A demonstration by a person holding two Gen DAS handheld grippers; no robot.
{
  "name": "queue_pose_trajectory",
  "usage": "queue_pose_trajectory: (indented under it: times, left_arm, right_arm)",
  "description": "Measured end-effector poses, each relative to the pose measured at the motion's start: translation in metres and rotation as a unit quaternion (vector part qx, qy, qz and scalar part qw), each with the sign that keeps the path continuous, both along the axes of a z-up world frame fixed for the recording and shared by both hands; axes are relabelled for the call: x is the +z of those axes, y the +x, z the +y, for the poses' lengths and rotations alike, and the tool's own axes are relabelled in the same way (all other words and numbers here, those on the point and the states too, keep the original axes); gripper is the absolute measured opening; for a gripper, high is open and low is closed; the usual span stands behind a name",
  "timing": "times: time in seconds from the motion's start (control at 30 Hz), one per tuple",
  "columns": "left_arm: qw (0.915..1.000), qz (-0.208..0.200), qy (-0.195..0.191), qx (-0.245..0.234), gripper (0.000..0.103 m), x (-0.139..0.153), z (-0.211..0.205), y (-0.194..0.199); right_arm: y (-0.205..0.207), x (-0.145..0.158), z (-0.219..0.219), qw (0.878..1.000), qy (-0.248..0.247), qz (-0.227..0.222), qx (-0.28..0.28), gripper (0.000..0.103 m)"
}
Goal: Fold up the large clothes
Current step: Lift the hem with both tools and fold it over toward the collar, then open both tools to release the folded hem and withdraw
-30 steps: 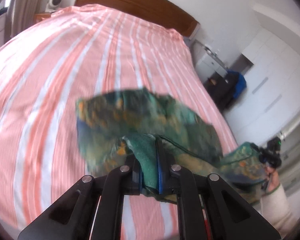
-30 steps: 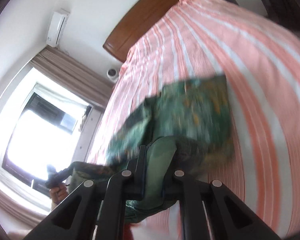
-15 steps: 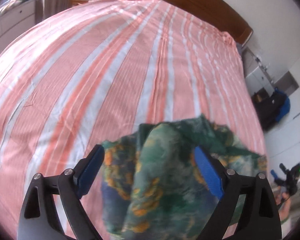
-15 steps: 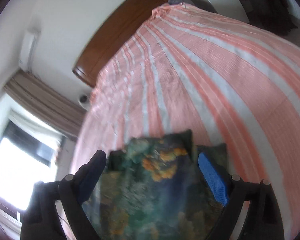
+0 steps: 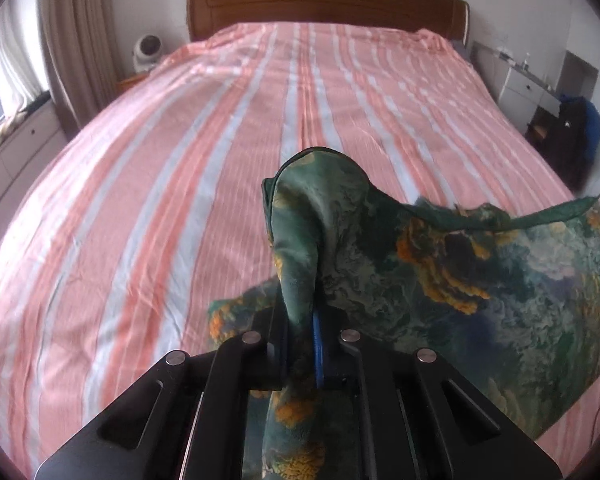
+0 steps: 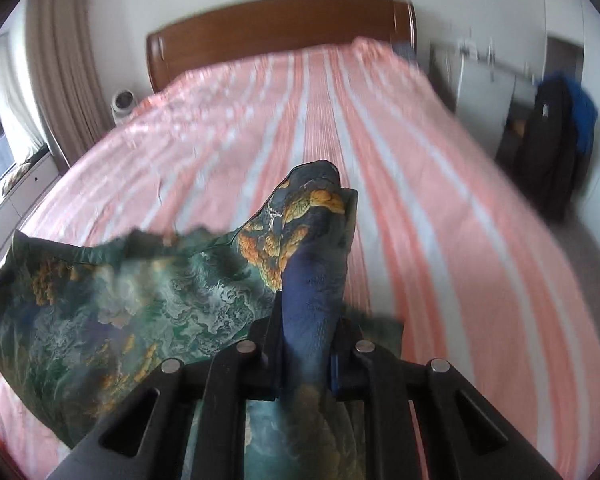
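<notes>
Now we pinch the green cloth [image 5: 440, 272] with both tongs. Our left tongs [image 5: 303, 344] are closed tight on one bunched-up corner, and our right tongs [image 6: 306, 354] are closed tight on another. The cloth hangs stretched between them, just above the near end of the bed [image 5: 160, 168]. It is dark green with blue patches and orange-yellow blobs, and it looks wrinkly. We see no boxes or baskets. The bed has pink and white stripes.
</notes>
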State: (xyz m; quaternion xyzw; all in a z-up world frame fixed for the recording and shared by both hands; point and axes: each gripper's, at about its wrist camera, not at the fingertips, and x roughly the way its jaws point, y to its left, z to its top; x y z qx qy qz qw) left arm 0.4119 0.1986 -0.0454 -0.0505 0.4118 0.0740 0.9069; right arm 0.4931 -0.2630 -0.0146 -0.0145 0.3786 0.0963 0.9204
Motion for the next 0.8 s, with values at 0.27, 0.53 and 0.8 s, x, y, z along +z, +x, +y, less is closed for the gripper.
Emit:
queue_pose_trajectory:
  times: [0.27,0.53,0.8]
  left_arm:
    - [0.9934,0.051,0.103,0.003,0.010,-0.094,-0.025,0.017]
    - [0.9965,0.000,0.083,0.015,0.089,-0.044,-0.023,-0.028]
    - [0.9981,-0.029,0.042,-0.035,0.098,-0.012,-0.050,-0.148]
  right_arm:
    - [0.028,-0.101,0.011,0.996,-0.034,0.071,-0.035,0.020]
    - [-0.014,-0.055,-0.011,0.997,0.018,0.010,-0.077,0.082]
    - [-0.175,-0.038,-0.002,0.989,0.064,-0.087,-0.104,0.098]
